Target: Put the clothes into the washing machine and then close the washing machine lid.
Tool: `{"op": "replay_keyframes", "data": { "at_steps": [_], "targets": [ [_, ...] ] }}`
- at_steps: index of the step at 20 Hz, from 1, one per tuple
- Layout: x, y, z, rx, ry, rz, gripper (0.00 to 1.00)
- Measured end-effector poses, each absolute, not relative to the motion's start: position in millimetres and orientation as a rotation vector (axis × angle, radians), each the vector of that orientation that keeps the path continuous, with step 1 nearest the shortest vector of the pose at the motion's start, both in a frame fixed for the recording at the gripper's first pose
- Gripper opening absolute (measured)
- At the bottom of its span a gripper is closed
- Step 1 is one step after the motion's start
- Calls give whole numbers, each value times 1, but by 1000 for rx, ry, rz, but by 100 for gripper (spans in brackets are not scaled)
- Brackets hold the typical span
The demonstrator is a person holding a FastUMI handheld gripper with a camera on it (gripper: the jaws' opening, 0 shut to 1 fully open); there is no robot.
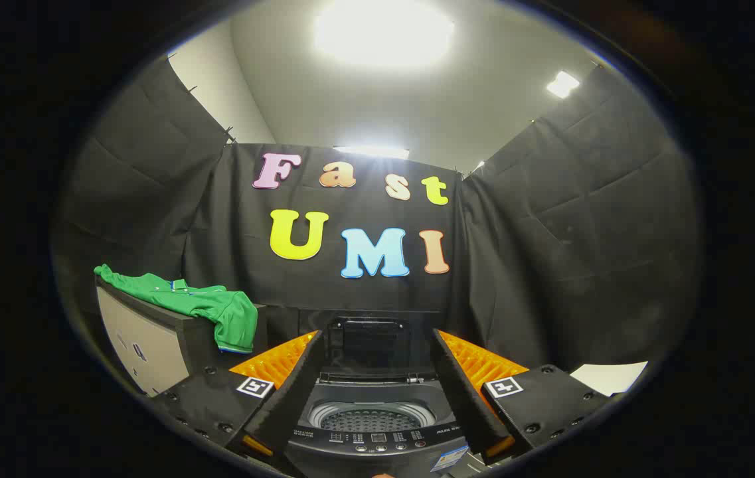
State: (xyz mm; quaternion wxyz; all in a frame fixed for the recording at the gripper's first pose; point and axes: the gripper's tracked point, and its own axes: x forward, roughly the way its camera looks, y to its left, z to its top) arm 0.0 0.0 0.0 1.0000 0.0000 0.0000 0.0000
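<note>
Black cloth walls are closing in the booth on three sides under bright ceiling lights, and we are facing the back wall from just in front of the washing machine (377, 431). Its lid (367, 342) is standing upright at the back, so the drum (370, 419) is lying open for loading. To the left of the machine, a cabinet (151, 338) is carrying the green shirt (198, 302), which is draped over its top with one sleeve hanging down the side, well apart from the drum. We are holding the gripper (377, 372) with its fingers (284, 385) spread wide and gripping nothing, the machine showing between them; we judge this leaves them ready to swing left for the shirt.
</note>
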Motion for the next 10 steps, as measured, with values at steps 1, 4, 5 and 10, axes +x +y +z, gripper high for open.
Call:
{"op": "replay_keyframes", "data": {
  "at_steps": [1,4,5,10],
  "targets": [
    [-1,-1,0,0,-2,-2,99],
    [0,-1,-4,18,11,3,99],
    [1,-2,-6,19,19,5,99],
    [-2,-10,-3,18,16,-8,99]
  ]
}}
